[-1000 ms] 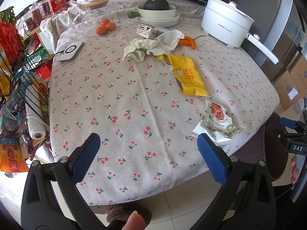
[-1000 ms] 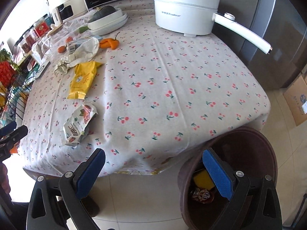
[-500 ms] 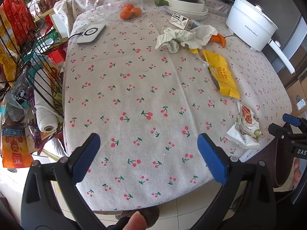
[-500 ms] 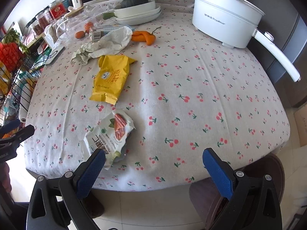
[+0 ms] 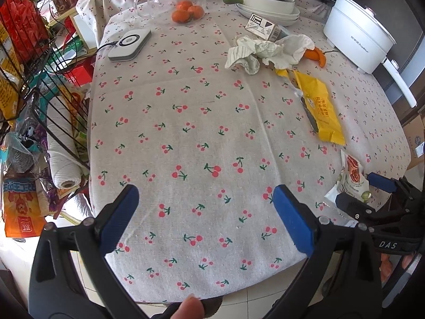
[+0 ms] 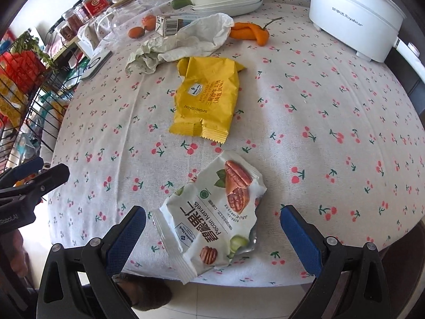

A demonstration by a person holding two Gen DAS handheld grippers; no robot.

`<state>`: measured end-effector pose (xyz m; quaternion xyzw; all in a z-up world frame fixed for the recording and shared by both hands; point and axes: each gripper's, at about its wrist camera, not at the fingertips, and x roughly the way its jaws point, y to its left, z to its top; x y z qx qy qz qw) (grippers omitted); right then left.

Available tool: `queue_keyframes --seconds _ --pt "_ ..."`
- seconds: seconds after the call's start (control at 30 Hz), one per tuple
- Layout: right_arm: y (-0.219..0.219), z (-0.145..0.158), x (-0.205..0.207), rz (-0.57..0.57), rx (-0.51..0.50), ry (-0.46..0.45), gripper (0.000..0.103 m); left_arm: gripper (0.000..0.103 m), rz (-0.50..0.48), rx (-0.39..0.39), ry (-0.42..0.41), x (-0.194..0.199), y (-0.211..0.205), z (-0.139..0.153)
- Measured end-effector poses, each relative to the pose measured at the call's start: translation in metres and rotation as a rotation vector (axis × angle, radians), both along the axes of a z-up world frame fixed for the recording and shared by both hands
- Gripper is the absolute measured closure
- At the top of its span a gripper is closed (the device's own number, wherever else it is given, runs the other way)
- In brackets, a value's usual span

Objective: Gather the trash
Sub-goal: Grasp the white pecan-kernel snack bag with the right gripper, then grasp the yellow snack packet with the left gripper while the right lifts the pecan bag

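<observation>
A white pecan kernels wrapper [image 6: 212, 218] lies at the near edge of the cherry-print tablecloth [image 6: 318, 111], between the open fingers of my right gripper [image 6: 212, 235], which is empty. It also shows in the left wrist view [image 5: 352, 179]. A yellow snack wrapper [image 6: 208, 101] [image 5: 318, 109] lies behind it. Crumpled white paper [image 6: 191, 43] [image 5: 268, 51] and a small carton [image 6: 167, 25] lie further back. My left gripper [image 5: 204, 216] is open and empty over the near left part of the table.
A white electric pot [image 6: 356, 13] stands at the back right. Orange peppers [image 6: 249, 33], tangerines [image 5: 187, 12], stacked white dishes with a squash [image 5: 268, 0], a glass jar and a white device [image 5: 130, 43] are at the back. A wire rack with goods [image 5: 32, 85] stands left.
The right gripper has swung from the brown bin beside the table up to the table edge and closed in on the pecan wrapper. The left gripper has moved forward over the table.
</observation>
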<state>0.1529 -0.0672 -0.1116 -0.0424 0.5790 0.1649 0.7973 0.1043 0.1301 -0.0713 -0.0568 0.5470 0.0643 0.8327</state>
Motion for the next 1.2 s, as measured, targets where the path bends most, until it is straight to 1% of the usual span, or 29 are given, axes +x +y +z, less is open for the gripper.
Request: queue_keyframes --seconds 0.1,0.2,0.23,0.3,0.37,0.5,0.53,0.57,0.63,0.67,0.7,0.93,1.07,1.2 --pt "0.007 -0.010 0.000 0.003 -0.030 -0.004 0.001 0.002 0.011 0.003 0.008 0.001 0.003 -0.002" --pt "0.017 -0.014 -0.004 0.028 -0.097 -0.046 0.011 0.002 0.014 0.002 0.010 0.000 0.007 -0.003" --pt "0.019 -0.015 -0.005 0.035 -0.109 -0.060 0.015 0.002 0.015 0.002 0.010 0.000 0.008 -0.003" --pt "0.019 -0.014 -0.008 0.042 -0.105 -0.068 0.020 0.002 0.021 0.002 0.009 -0.001 0.011 -0.003" --pt "0.019 -0.011 -0.008 0.048 -0.099 -0.076 0.037 0.002 0.026 -0.001 0.008 -0.002 0.013 -0.003" --pt "0.013 -0.009 -0.006 0.037 -0.085 -0.072 0.049 0.002 0.033 -0.006 0.004 -0.003 0.013 -0.002" --pt "0.010 -0.008 -0.005 0.031 -0.077 -0.066 0.055 0.002 0.033 -0.007 0.003 -0.003 0.013 -0.001" --pt "0.007 -0.007 -0.004 0.028 -0.068 -0.063 0.070 0.002 0.033 -0.007 0.001 -0.003 0.013 -0.001" --pt "0.003 -0.004 -0.003 0.028 -0.050 -0.053 0.078 0.002 0.032 -0.008 -0.001 -0.003 0.012 0.000" --pt "0.001 -0.002 -0.003 0.029 -0.055 -0.056 0.084 0.002 0.032 -0.007 -0.001 -0.003 0.011 0.001" --pt "-0.001 -0.001 -0.005 0.033 -0.059 -0.060 0.085 0.002 0.033 -0.008 -0.001 -0.002 0.010 0.001" --pt "-0.020 0.007 -0.002 0.017 -0.058 -0.073 0.089 0.002 0.030 -0.003 0.001 0.004 0.001 0.002" --pt "-0.036 0.021 0.003 -0.007 -0.040 -0.096 0.089 0.002 0.022 -0.022 -0.005 0.008 -0.007 0.004" --pt "-0.060 0.037 0.009 -0.058 -0.008 -0.113 0.089 0.002 0.010 -0.043 0.000 0.017 -0.020 0.003"
